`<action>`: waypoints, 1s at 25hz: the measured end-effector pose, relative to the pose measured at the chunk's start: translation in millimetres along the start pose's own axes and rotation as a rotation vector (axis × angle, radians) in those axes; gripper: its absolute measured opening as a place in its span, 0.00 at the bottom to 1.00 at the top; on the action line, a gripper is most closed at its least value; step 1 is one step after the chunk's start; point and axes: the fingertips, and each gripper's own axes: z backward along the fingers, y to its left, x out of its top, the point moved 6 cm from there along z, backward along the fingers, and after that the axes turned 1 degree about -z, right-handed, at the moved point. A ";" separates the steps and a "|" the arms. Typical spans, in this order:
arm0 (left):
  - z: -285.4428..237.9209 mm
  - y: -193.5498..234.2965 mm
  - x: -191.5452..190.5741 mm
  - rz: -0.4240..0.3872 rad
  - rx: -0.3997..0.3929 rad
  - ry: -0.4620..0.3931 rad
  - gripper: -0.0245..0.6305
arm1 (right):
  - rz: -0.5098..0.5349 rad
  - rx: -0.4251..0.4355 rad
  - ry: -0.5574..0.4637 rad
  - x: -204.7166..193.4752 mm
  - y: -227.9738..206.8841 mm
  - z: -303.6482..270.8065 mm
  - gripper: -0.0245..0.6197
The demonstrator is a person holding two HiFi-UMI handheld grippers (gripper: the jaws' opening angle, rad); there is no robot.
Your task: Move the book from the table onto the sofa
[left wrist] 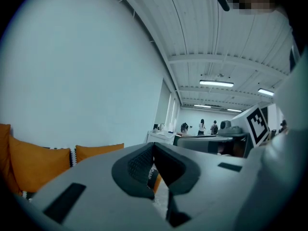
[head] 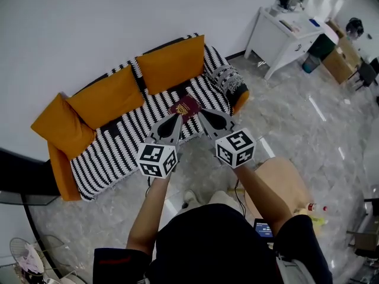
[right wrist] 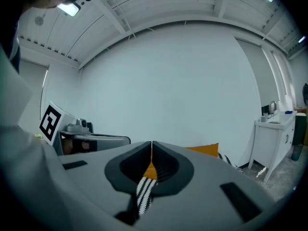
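Observation:
A dark red book (head: 185, 106) lies flat on the seat of the sofa (head: 127, 138), which has a black-and-white striped cover and orange cushions (head: 172, 63). My left gripper (head: 176, 118) and right gripper (head: 201, 112) are held side by side in front of the sofa. Their tips point at the book from just short of it. Both are shut and hold nothing. In the left gripper view the left gripper (left wrist: 154, 147) has its jaws closed together, with orange cushions (left wrist: 36, 163) beyond. In the right gripper view the right gripper (right wrist: 151, 147) has its jaws meeting over the striped cover (right wrist: 143, 192).
A grey patterned pillow (head: 227, 76) lies at the sofa's right end. A white desk (head: 283, 33) and a cardboard box (head: 339, 61) stand at the back right. A small round wooden table (head: 287, 182) with a bottle (head: 315, 207) is beside me. A fan (head: 26, 256) stands at the lower left.

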 end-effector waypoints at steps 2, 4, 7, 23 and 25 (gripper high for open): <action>-1.5 -9.9 5.7 -0.015 0.004 0.006 0.06 | 0.000 0.001 -0.012 4.7 -3.8 8.1 0.07; -1.9 -19.3 11.0 -0.032 0.014 0.009 0.06 | -0.003 0.004 -0.022 9.1 -8.1 16.0 0.07; -2.1 -33.1 14.9 -0.055 0.036 0.009 0.06 | 0.006 0.012 -0.031 13.1 -15.3 29.1 0.07; -19.4 -95.9 17.2 -0.119 0.076 -0.013 0.06 | 0.043 0.053 -0.044 22.9 -37.8 84.1 0.06; -21.3 -99.3 18.0 -0.119 0.077 -0.017 0.06 | 0.044 0.055 -0.042 22.5 -39.5 86.8 0.06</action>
